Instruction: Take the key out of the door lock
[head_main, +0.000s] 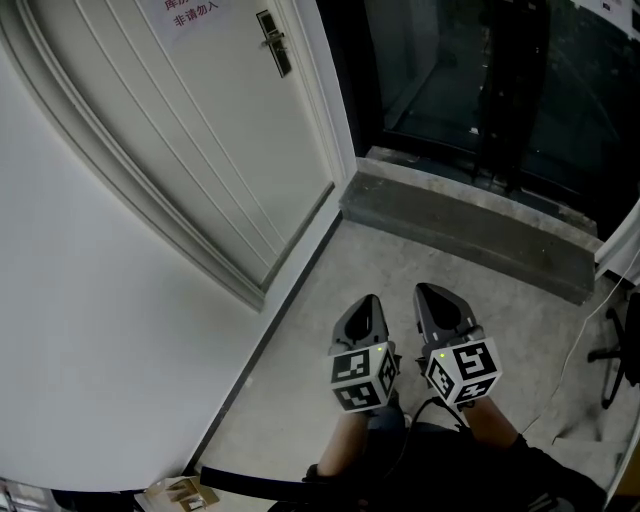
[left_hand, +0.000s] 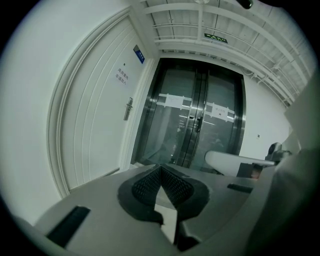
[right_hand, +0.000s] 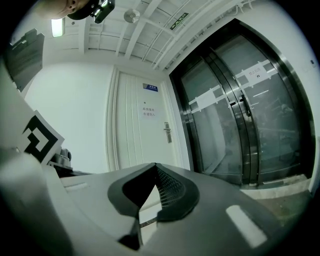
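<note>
Left hand-held gripper (head_main: 364, 305) and right hand-held gripper (head_main: 432, 295): both closed tip to tip, empty, held low, well apart from the door lock (head_main: 272, 42). Key too small to make out there. Risk: approaching with jaws closed would bump the key or handle. Bare floor (head_main: 300, 330) lies open below the lock; the stone sill (head_main: 470, 225) to its right is a trip edge.

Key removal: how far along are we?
Done: nothing. In hand: nothing; the left hand-held gripper and right hand-held gripper are shut, empty, well apart from the door lock. Key too small to see. Left: approach, grip, pull.
</note>
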